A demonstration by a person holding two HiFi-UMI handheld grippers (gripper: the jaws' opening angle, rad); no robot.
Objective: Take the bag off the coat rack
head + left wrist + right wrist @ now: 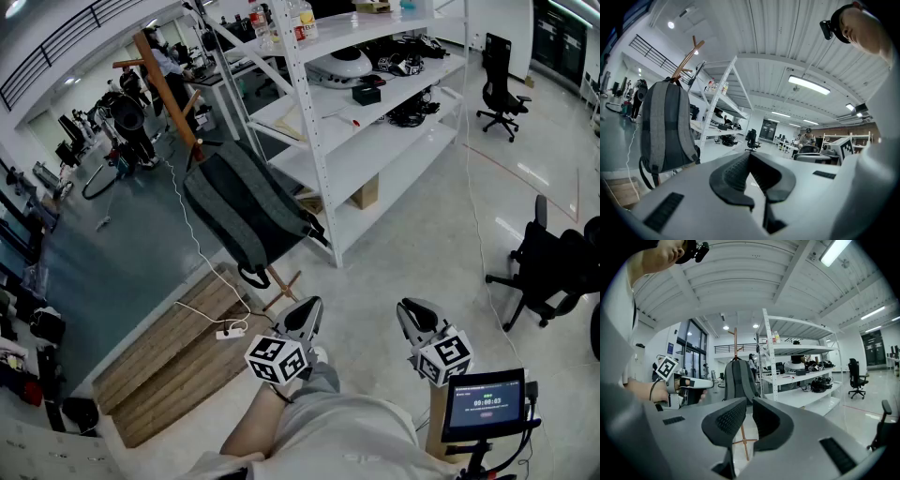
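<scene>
bag: grey backpack [248, 211], hangs on the wooden coat rack [167, 89], left of centre in the head view, nothing's touching it

coat rack: feet on the floor just beside the white shelf unit [317, 141]

left hand-held gripper [749, 155]: jaws pinched fully together, nothing in them, bottom centre of the head view, well apart from the bag

right hand-held gripper [749, 401]: jaws narrow, only a thin slit between them, empty too, just right of the left one

pallets [173, 352]: wooden, flat on the floor, lower left
</scene>
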